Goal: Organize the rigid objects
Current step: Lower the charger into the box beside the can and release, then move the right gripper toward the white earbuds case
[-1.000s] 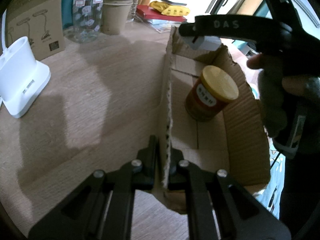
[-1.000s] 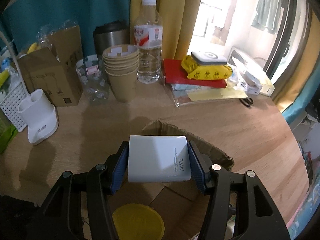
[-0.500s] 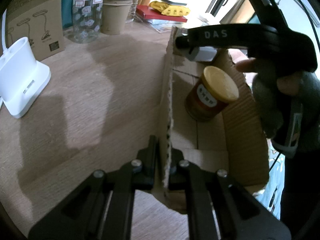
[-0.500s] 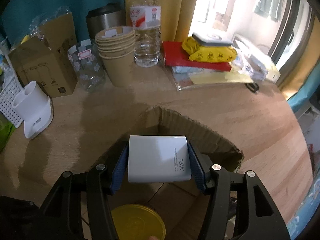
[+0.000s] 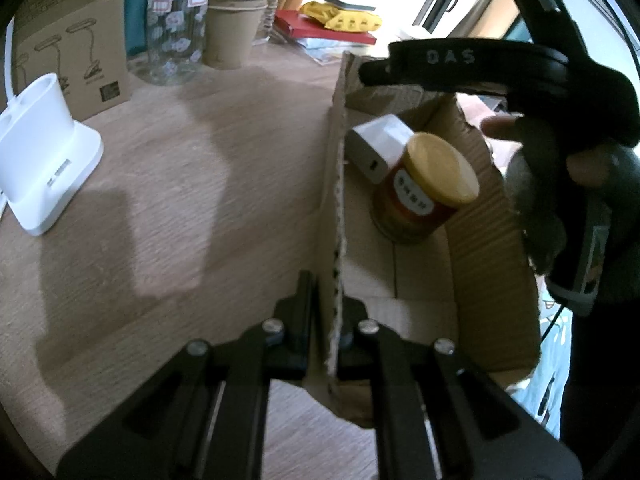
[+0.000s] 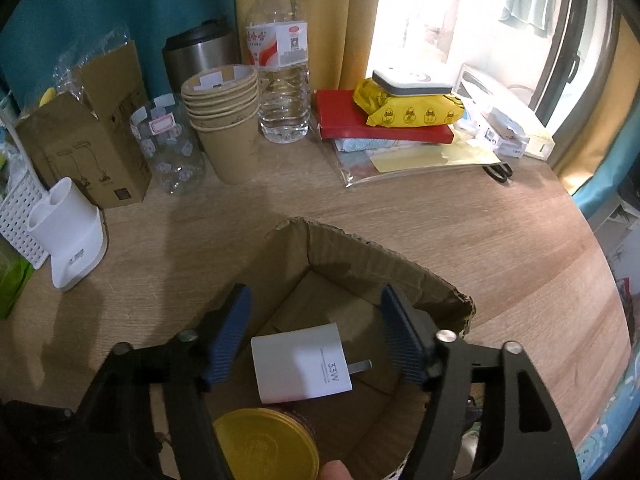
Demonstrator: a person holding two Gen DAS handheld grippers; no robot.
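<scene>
1 charger (image 6: 298,362) lies below the opening right gripper (image 6: 316,338), prongs rightward, beside 1 jar (image 5: 426,188); left gripper (image 5: 326,320) clamps the box (image 5: 338,168) wall.

White charger (image 6: 300,362) loose between opening jaws, inside cardboard box (image 6: 360,248), beside yellow-lidded jar (image 6: 266,444).

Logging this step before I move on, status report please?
Left gripper shut on cardboard box wall. Right gripper opening, white charger released, inside box beside yellow-lidded jar. Nothing in the way.
</scene>
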